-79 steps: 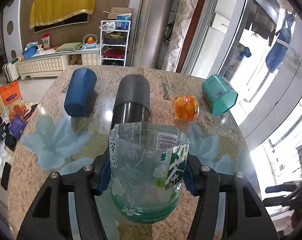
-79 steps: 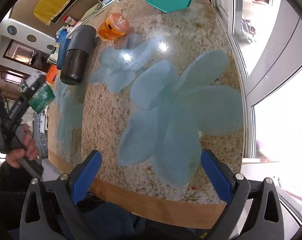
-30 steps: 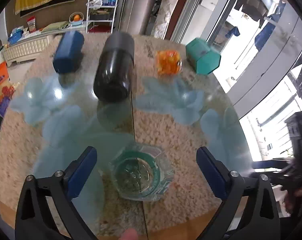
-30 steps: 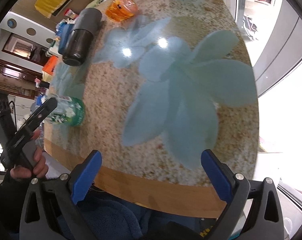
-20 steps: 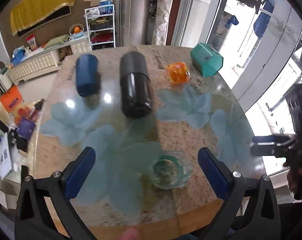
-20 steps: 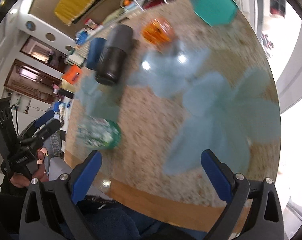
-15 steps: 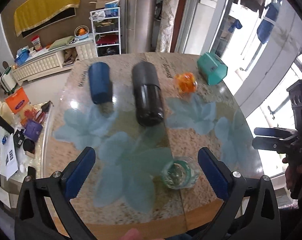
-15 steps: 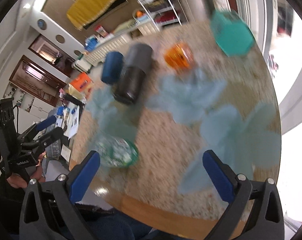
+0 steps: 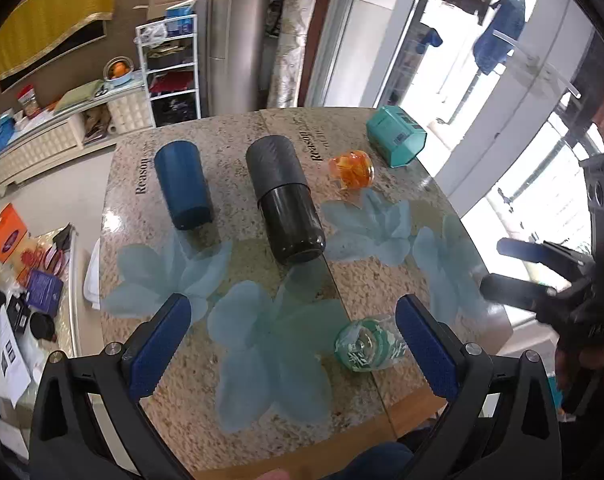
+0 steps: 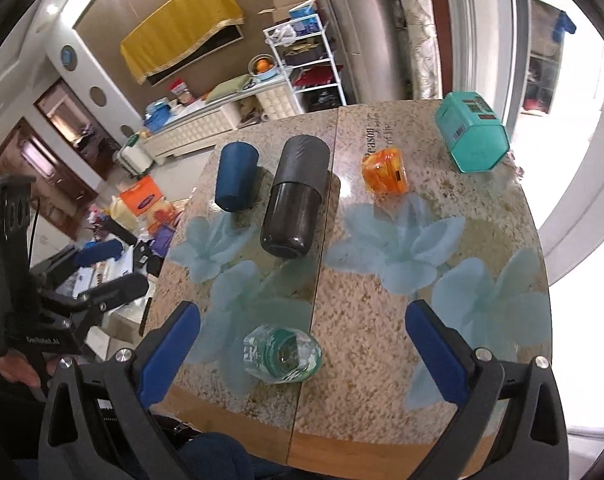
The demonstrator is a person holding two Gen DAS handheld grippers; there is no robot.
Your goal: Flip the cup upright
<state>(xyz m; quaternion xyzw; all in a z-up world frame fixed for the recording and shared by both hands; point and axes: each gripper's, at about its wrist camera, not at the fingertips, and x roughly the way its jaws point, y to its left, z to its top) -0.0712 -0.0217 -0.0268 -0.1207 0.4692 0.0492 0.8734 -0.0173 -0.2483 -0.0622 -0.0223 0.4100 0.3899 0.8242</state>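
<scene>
- The left hand-held gripper [image 9: 294, 332] hangs above the near edge of the table [image 9: 366, 280] with its blue pads spread wide and nothing between them.
- The right hand-held gripper [image 10: 302, 336] is likewise spread wide and empty, above the same near edge.
- The cup [image 9: 368, 344], clear plastic with a green printed label, stands on the table close to the near edge, mouth up. In the left wrist view it sits just inside the right-hand pad; in the right wrist view the cup [image 10: 282, 354] lies between the pads, nearer the left one. Neither gripper touches it.
- Farther in, a black cylinder [image 9: 286, 194] lies on its side near the table's middle, with a blue cup [image 9: 182, 184] beside it toward the left edge.
- An orange container [image 9: 352, 168] and a teal box [image 9: 396, 134] sit toward the far right corner.
</scene>
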